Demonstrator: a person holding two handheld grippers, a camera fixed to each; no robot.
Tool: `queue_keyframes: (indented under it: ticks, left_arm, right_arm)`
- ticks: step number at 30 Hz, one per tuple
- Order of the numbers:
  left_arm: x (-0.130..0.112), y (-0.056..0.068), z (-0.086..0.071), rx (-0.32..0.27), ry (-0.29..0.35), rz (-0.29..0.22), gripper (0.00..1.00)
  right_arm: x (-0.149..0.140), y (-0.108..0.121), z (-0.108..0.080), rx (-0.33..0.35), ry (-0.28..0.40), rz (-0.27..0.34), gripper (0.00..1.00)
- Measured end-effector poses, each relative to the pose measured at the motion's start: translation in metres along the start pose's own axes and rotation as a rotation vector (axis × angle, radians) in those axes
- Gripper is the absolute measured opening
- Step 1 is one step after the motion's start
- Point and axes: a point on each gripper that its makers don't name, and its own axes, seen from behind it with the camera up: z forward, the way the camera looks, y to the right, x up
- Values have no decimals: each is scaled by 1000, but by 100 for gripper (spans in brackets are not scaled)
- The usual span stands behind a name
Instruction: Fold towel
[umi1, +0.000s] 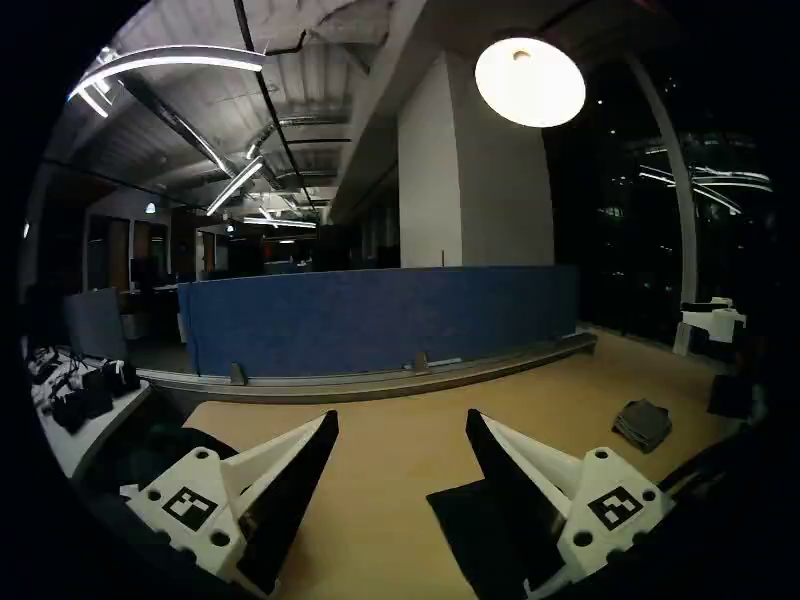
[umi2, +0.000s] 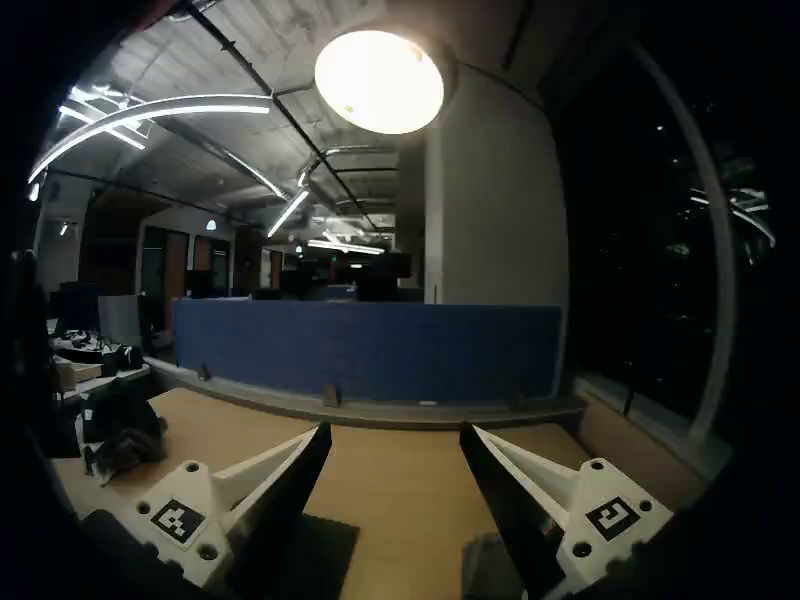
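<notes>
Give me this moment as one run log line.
left gripper: open, empty | right gripper: open, empty | folded dark cloth: on desk, untouched

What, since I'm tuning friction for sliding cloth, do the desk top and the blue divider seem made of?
Desk top: probably laminate or veneer, tan wood colour, smooth with a soft sheen; grain too dim to tell. Blue divider: likely felt or fabric-covered panel, evenly matte, no glare.

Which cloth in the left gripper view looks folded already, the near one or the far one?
The far grey towel, a compact stacked bundle. The dark cloth by the left claw lies spread flat.
</notes>
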Motion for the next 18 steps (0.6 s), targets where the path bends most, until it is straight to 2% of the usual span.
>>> queue_keyframes:
  ticks: [6, 12, 18]
  left_arm:
    - [-21, 26, -5, -130, -95, 59, 95]
    - [-50, 55, -15, -270, -208, 83, 95]
    - [-71, 77, -21, -349, -274, 93, 95]
  right_arm:
    - [-25, -30, -4, 126, -135, -63, 100]
    - [-59, -60, -16, 267, -292, -147, 100]
    - [-83, -75, -26, 341, -377, -172, 100]
